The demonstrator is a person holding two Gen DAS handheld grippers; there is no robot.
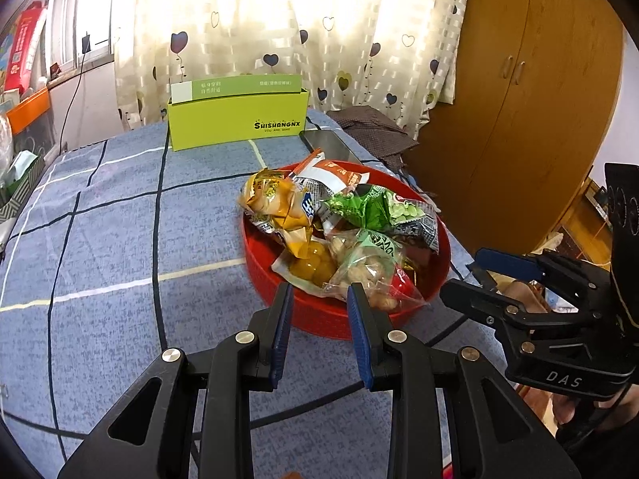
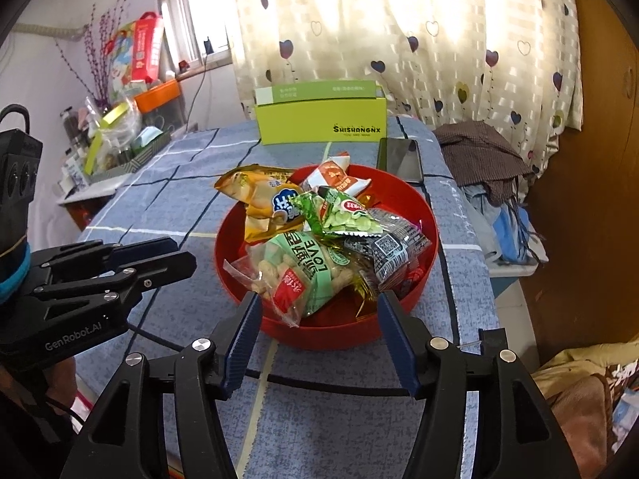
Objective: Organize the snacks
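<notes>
Two grippers hang over a surface (image 1: pixel 120 219) covered in blue checked cloth, both facing a red bowl (image 2: pixel 423 215) heaped with snack packets. Farthest left in the right wrist view, a cluttered side shelf (image 2: pixel 100 159) stands against the wall under the window.

The left gripper (image 1: pixel 319 291) sits just short of the bowl's near rim, its jaws parted a modest way with nothing between them. Past its tips, in the left wrist view, lie a yellow-orange packet (image 1: pixel 275 199) at the bowl's left edge, a clear bag of yellow round sweets (image 1: pixel 311 263) and a clear peanut bag (image 1: pixel 371 267) with a green and red label, whose corner hangs over the rim.

Behind the bowl, at the far edge of the surface, a lime-green box (image 2: pixel 321 117) stands upright with its lid raised, and a dark phone (image 2: pixel 401 159) lies flat just right of it, close to the bowl's far rim.

The right gripper (image 2: pixel 319 299) holds its jaws wide apart, empty, straddling the near rim of the bowl. Above them the peanut bag lies nearest, a green pea packet (image 2: pixel 343 213) on top of the pile, an orange-and-white packet (image 2: pixel 335 177) at the back, and a grey printed packet (image 2: pixel 395 251) to the right.

Further right, crumpled brown clothing (image 2: pixel 479 151) lies beside a wooden wardrobe (image 1: pixel 519 99).
</notes>
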